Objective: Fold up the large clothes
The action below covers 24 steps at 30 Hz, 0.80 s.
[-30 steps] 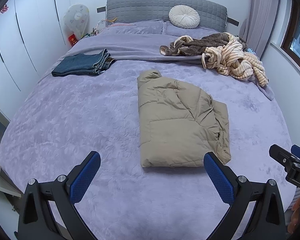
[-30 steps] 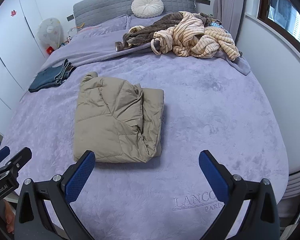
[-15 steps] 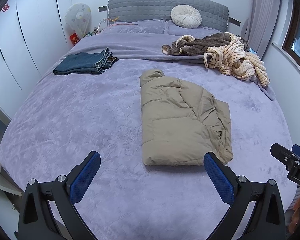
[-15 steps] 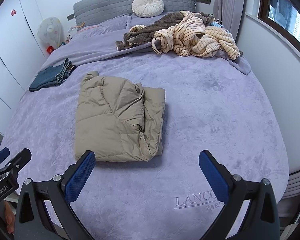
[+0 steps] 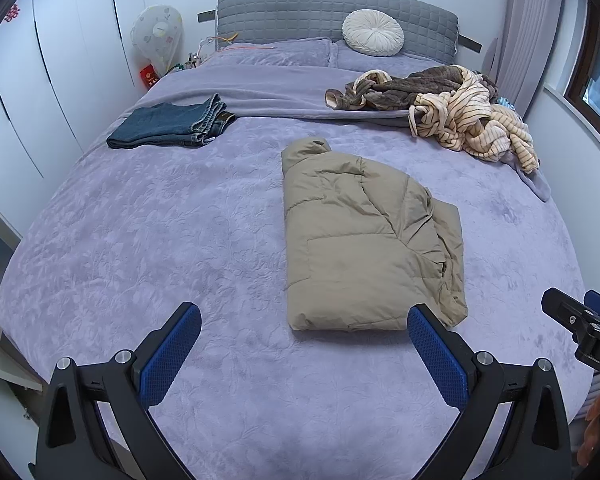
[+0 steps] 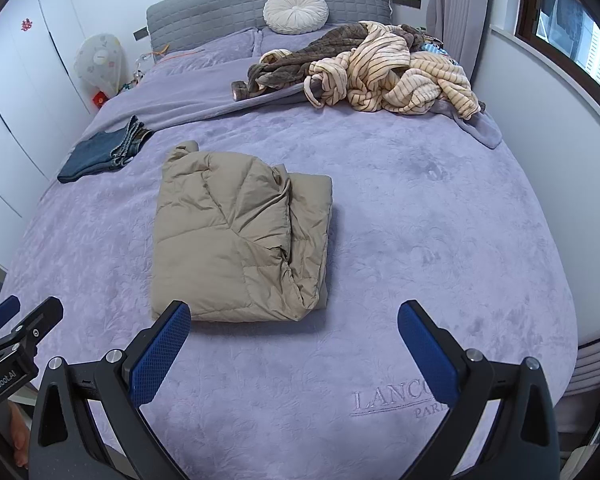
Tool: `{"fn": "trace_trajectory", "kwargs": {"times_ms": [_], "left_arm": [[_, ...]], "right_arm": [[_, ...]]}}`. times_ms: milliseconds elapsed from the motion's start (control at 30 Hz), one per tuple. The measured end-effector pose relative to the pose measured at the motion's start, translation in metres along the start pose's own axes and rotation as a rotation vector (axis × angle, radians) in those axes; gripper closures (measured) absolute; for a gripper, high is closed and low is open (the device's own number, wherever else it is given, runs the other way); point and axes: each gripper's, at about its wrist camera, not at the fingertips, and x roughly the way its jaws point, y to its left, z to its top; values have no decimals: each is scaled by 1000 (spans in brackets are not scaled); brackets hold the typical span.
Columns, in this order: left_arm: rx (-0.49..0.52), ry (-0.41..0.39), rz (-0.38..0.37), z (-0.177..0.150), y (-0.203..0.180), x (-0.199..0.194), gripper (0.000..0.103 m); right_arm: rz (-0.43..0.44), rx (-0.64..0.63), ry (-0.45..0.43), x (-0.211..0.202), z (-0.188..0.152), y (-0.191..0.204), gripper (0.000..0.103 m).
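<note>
A tan puffer jacket [image 5: 364,236] lies folded into a rectangle in the middle of the purple bed; it also shows in the right wrist view [image 6: 236,236]. My left gripper [image 5: 304,332] is open and empty, above the bed's near edge, just short of the jacket's near hem. My right gripper [image 6: 294,328] is open and empty, near the jacket's near right corner. Each gripper shows at the edge of the other's view: the right one [image 5: 580,320], the left one [image 6: 16,328].
Folded blue jeans [image 5: 172,126] lie at the far left of the bed [image 5: 140,240]. A heap of brown and striped cream clothes [image 5: 452,116] lies at the far right. A round white cushion [image 5: 373,33] leans on the grey headboard. White wardrobes stand left, a window right.
Both grippers have moved slightly forward and the views have shifted a little. The jacket lies as before. Both grippers stay open.
</note>
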Motion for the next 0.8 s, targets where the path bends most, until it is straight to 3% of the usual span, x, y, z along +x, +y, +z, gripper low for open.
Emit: {"fn": "trace_trajectory", "kwargs": {"times_ms": [800], "left_arm": [[-3,1,0,-2,5,1,0]], "right_arm": [[1,-5,6,-1,-2,4,0]]}}
